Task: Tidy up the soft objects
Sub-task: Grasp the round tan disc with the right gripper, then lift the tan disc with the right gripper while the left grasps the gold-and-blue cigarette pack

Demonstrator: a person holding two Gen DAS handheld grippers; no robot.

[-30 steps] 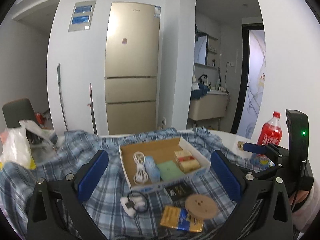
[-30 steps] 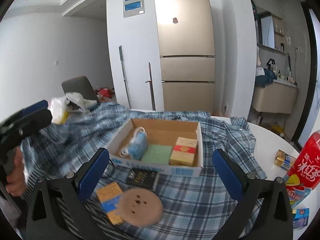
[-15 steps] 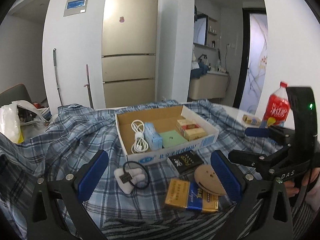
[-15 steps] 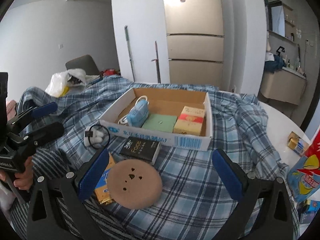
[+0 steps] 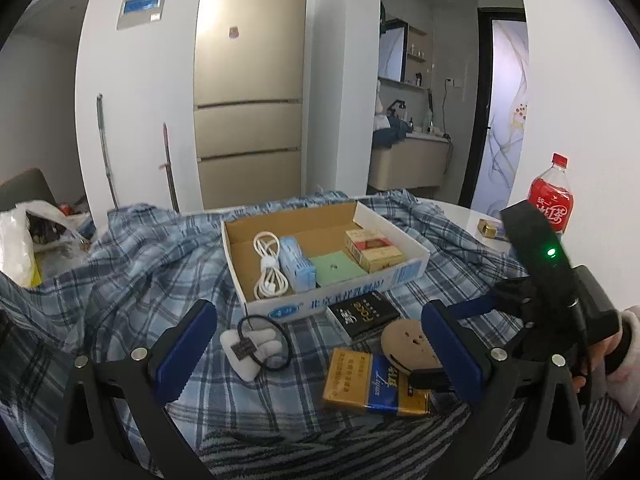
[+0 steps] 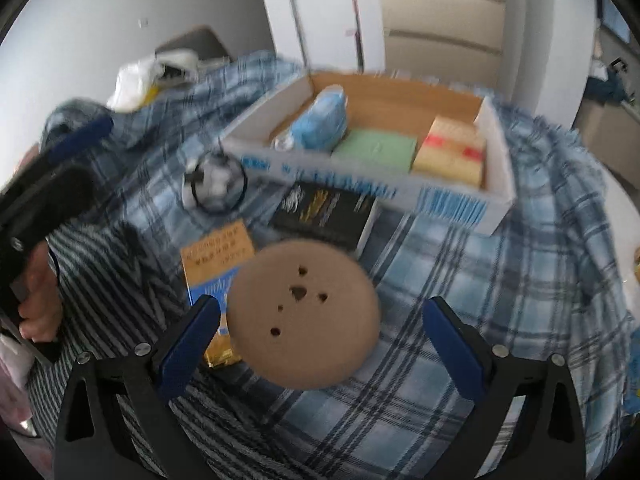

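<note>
A round tan sponge pad (image 6: 304, 316) with small holes lies on the blue plaid cloth (image 6: 500, 300), between the fingers of my open right gripper (image 6: 320, 340); it also shows in the left wrist view (image 5: 408, 342). My open left gripper (image 5: 320, 344) hovers above a white plug with a black hair tie (image 5: 250, 346) and a gold and blue packet (image 5: 374, 380). A black packet (image 5: 362, 312) lies before the cardboard box (image 5: 400, 276), which holds a white cable (image 5: 270, 266), a blue tissue pack (image 5: 296, 262), a green pad (image 5: 334, 266) and a red and gold carton (image 5: 374, 250).
A red soda bottle (image 5: 552, 198) and a small gold box (image 5: 488, 228) stand on the white table at the right. A white plastic bag (image 5: 16, 248) lies at the far left. A striped cloth (image 6: 132, 280) lies at the near edge.
My right gripper has dropped down and forward, closing in around the round sponge pad. My left gripper has moved a little lower and closer to the items in front of the box.
</note>
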